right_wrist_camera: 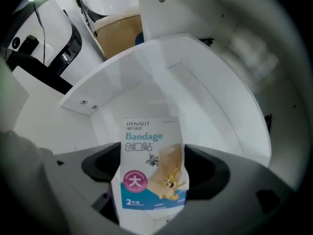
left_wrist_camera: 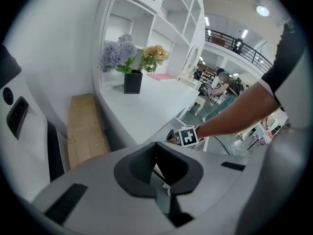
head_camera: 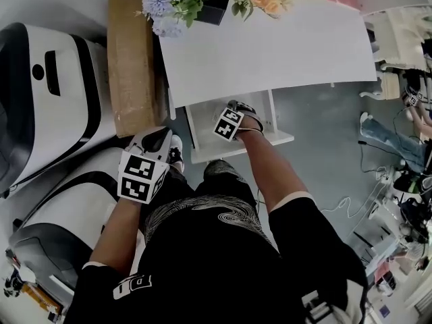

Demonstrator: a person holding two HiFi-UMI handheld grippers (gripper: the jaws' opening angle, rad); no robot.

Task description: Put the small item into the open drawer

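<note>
The right tool (head_camera: 237, 117) pinches a flat, glossy bandage packet (right_wrist_camera: 152, 165) by its lower end, upright between narrowly set jaws, just above the smooth white open drawer (right_wrist_camera: 210, 102). Only the right gripper view shows the packet's print. The head view shows the drawer beneath the white table (head_camera: 270, 46). The left tool (left_wrist_camera: 161, 177), jaws together on nothing, hangs well apart from the right one.
</note>
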